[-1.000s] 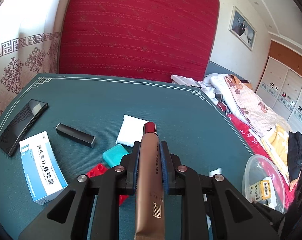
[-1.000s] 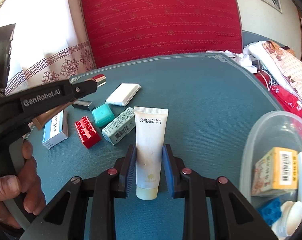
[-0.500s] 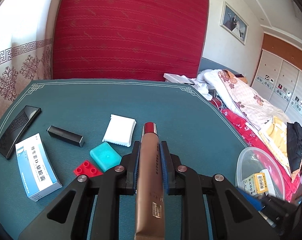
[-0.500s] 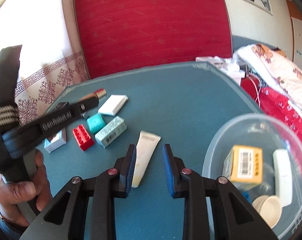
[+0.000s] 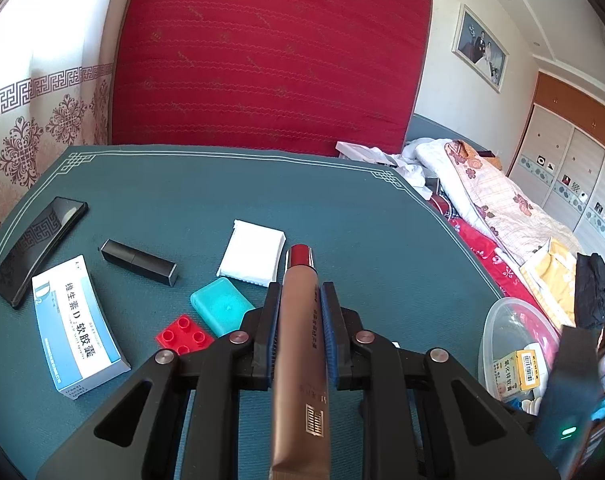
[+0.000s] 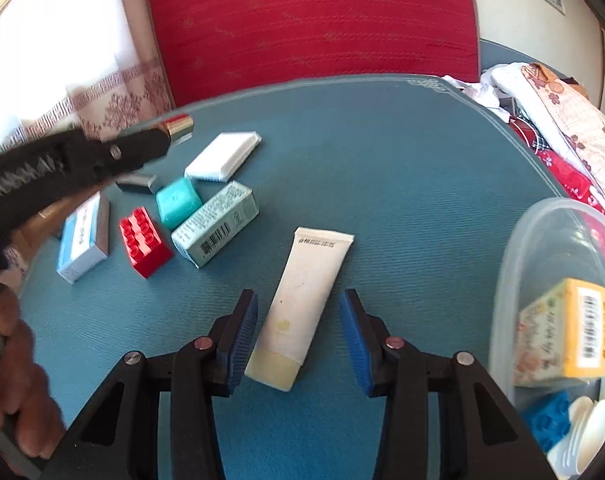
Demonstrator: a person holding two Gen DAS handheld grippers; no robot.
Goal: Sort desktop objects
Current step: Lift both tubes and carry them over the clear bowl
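Note:
My left gripper [image 5: 300, 294] is shut on a brown tube with a red cap [image 5: 300, 344] and holds it above the teal table [image 5: 222, 192]. In the right wrist view that gripper [image 6: 102, 156] reaches in from the left. My right gripper [image 6: 298, 316] is open, its jaws on either side of a cream tube [image 6: 302, 304] that lies flat on the table. A clear plastic bowl [image 6: 542, 248] at the right holds a yellow box [image 6: 562, 332], a blue brick [image 6: 550, 420] and white items.
On the table lie a white packet [image 5: 252, 250], a teal case [image 5: 220, 306], a red brick [image 5: 182, 332], a blue-white medicine box [image 5: 76, 320], a black lipstick case [image 5: 138, 262], a phone [image 5: 38, 248] and a green box [image 6: 216, 224]. A bed [image 5: 502, 208] stands to the right.
My right gripper has opened and let go of the cream tube, which now lies on the table between the jaws. My left gripper still holds the brown tube.

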